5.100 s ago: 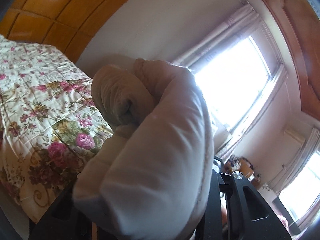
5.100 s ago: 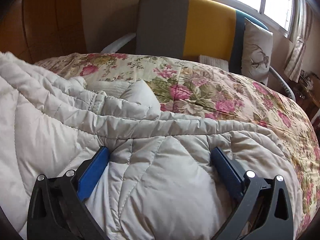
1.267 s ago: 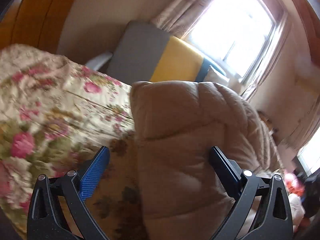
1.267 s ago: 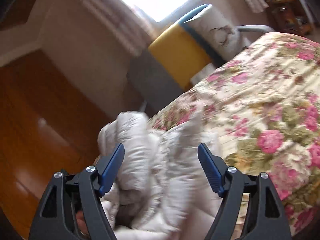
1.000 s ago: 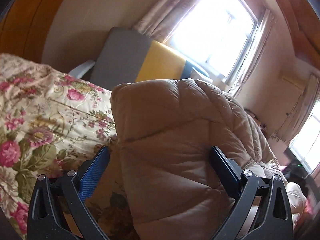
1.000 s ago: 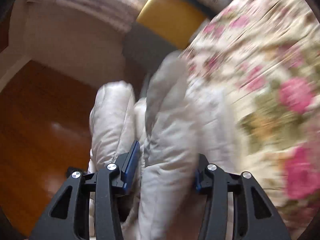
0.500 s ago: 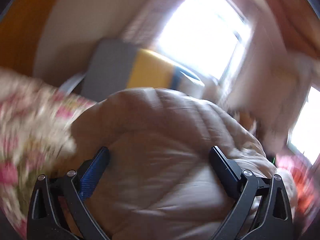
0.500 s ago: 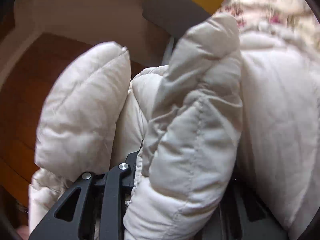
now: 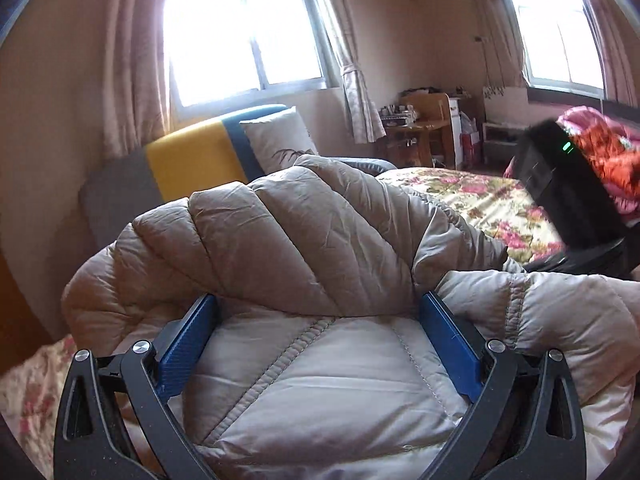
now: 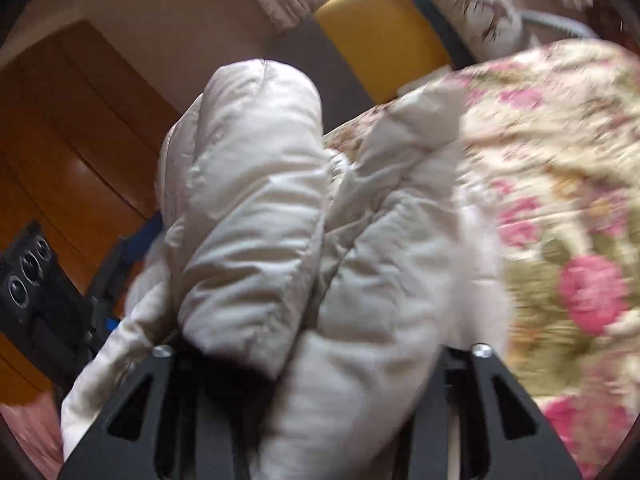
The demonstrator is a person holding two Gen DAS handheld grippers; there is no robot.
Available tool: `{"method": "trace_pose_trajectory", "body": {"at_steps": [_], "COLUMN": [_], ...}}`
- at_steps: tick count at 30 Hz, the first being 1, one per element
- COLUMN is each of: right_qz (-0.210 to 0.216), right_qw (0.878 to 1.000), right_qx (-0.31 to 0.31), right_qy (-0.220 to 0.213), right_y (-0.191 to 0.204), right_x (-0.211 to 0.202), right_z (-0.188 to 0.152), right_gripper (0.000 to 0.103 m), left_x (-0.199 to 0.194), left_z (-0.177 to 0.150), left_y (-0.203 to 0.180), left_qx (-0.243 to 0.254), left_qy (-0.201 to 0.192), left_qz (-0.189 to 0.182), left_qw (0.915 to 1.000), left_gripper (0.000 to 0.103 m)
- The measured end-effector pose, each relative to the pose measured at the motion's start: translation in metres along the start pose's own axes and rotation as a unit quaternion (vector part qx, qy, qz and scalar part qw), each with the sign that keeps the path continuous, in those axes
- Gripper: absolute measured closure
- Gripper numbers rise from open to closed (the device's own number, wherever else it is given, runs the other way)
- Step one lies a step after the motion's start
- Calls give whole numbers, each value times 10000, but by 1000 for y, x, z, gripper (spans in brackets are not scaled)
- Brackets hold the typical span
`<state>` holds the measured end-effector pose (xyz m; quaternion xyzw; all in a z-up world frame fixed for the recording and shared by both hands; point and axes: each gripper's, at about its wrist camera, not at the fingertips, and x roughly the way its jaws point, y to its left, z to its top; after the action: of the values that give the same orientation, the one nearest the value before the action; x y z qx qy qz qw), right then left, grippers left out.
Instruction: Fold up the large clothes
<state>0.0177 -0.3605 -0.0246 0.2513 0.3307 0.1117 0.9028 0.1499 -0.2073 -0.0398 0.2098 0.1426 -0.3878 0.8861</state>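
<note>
A beige quilted puffer jacket (image 9: 320,240) lies bunched on the floral bed cover (image 9: 480,196). My left gripper (image 9: 320,344) is open, its blue pads (image 9: 188,344) wide apart with the jacket's body bulging between them. In the right wrist view a thick fold of the jacket (image 10: 248,200) stands up out of my right gripper (image 10: 320,332). Its jaws are opening, with the fold still between them and hiding the pads. The left gripper's blue pad (image 10: 136,240) shows at the jacket's left side.
A grey and yellow chair (image 9: 192,156) with a white cushion (image 9: 280,140) stands behind the bed. A wooden wardrobe (image 10: 60,140) is on the left. The right gripper's black body (image 9: 560,192) and a red patterned cloth (image 9: 608,160) show at right. A cluttered desk (image 9: 420,128) is under the window.
The left gripper swung right and rolled; the jacket now fills the span between its pads. The right gripper shut on a jacket fold, and its jaws have spread apart again.
</note>
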Motion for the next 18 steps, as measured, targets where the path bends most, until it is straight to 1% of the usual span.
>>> {"method": "trace_pose_trajectory", "body": {"at_steps": [1, 2, 3, 5, 6, 7, 8, 9, 10, 12, 13, 14, 15, 16, 17, 18], "right_qz": [-144, -326, -495, -609, -573, -369, -105, -8, -86, -368, -368, -312, -370, -446, -428, -453], "right_qw": [9998, 9992, 9984, 9959, 9927, 9905, 9887, 9895, 9927, 9966, 9973, 9983, 9986, 9985, 9984, 9978], "right_qx": [-64, -75, -18, 325, 607, 777, 870, 810, 635, 316, 275, 271, 261, 225, 222, 257], "right_qy": [-105, -197, -287, -579, -866, -1072, -1217, -1193, -1023, -673, -564, -411, -260, -231, -289, -401], "right_y": [-3, -4, -6, -13, -14, -7, -4, -3, 7, 23, 24, 26, 27, 27, 28, 28], "right_x": [-14, -25, -45, -64, -87, -102, -109, -110, -104, -79, -69, -57, -43, -36, -37, -42], "right_z": [-3, -5, -9, -7, -8, -10, -3, 14, 21, 37, 42, 46, 48, 47, 46, 42], "right_gripper": [42, 38, 29, 28, 28, 28, 28, 28, 28, 28, 32, 41, 71, 82, 84, 88], "left_x": [2, 3, 4, 3, 3, 1, 3, 4, 6, 8, 7, 6, 3, -1, -7, -14], "left_z": [0, 1, 1, 2, 3, 3, 3, 3, 3, 4, 5, 6, 7, 10, 13, 16], "left_y": [-2, -6, -9, -18, -26, -35, -41, -47, -53, -61, -63, -62, -60, -56, -51, -47], "left_qx": [85, 195, 253, 387, 505, 635, 776, 962, 1110, 1308, 1342, 1348, 1344, 1316, 1233, 1113], "left_qy": [19, 15, -3, -31, -40, -58, -66, -74, -74, -75, -92, -94, -106, -124, -125, -105], "left_qz": [60, 151, 200, 287, 314, 343, 374, 408, 443, 532, 563, 585, 621, 692, 740, 744], "left_qw": [9999, 9997, 9995, 9988, 9982, 9974, 9963, 9945, 9928, 9899, 9893, 9891, 9889, 9888, 9895, 9910], "left_gripper": [4, 4, 4, 4, 4, 4, 4, 4, 4, 4, 4, 4, 4, 4, 4, 4]}}
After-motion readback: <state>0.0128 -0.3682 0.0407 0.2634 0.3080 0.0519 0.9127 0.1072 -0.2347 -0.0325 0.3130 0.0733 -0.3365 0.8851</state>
